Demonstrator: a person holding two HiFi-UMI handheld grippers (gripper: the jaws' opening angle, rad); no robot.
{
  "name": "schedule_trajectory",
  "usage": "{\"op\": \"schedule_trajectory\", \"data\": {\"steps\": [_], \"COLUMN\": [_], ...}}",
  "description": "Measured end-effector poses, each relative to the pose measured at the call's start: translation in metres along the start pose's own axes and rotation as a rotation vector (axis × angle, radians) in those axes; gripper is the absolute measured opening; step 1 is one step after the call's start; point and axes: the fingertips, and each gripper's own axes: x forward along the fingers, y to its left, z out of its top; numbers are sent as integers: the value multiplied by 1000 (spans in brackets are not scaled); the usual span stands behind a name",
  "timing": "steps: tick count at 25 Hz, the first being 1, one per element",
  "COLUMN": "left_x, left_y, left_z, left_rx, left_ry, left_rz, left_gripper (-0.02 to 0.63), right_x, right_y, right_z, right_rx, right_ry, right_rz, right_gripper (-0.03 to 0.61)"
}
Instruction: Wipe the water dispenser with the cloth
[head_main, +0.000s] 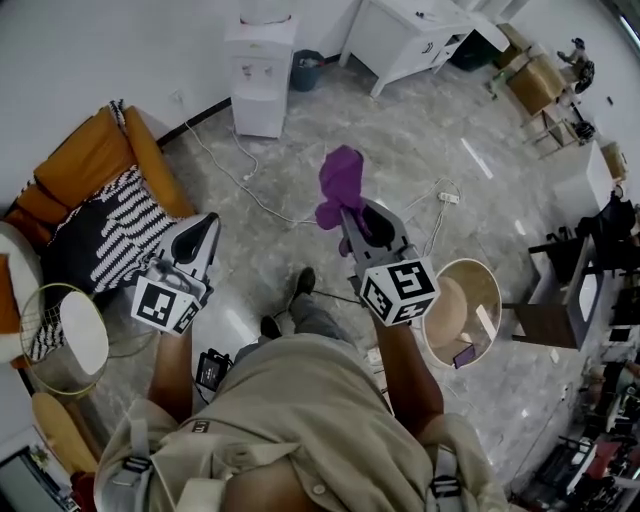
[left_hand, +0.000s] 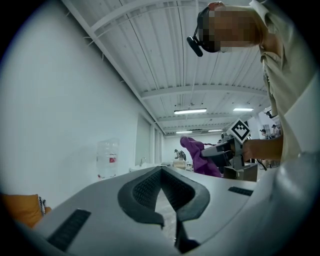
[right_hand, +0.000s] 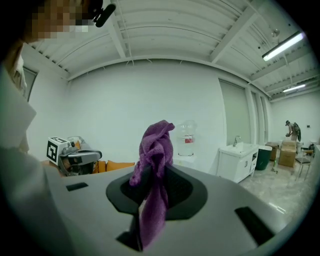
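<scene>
Right gripper (head_main: 352, 216), forearm reaching forward, is clamped on the purple cloth (head_main: 342, 185) — its length runs along the jaws, bunched end toward the water dispenser (head_main: 262, 75), well apart. Left gripper (head_main: 204, 228) — jaws together, empty.

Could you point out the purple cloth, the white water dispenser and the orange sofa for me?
purple cloth (head_main: 342, 185), head view, on its bunched upper fold.
white water dispenser (head_main: 262, 95), head view, on its front panel.
orange sofa (head_main: 92, 158), head view, on its back cushion.
</scene>
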Motion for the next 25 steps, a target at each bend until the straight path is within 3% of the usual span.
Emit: {"op": "schedule_trajectory", "data": {"steps": [7,13,25], "left_x": [35,95,227], "left_y": [29,49,38], "left_z": [-11,-12,-28], "left_rx": [13,33,103], "left_ry": [47,77,181], "left_rz": [61,88,24], "left_gripper": [15,15,15], "right_x": [57,107,150], "right_y": [-38,-88,-206], "right_z": [-6,-3,-33], "right_rx": [38,64,132], "right_ry": [4,-1,-44], "right_rz": [48,90,110], "right_gripper": [78,78,78]}}
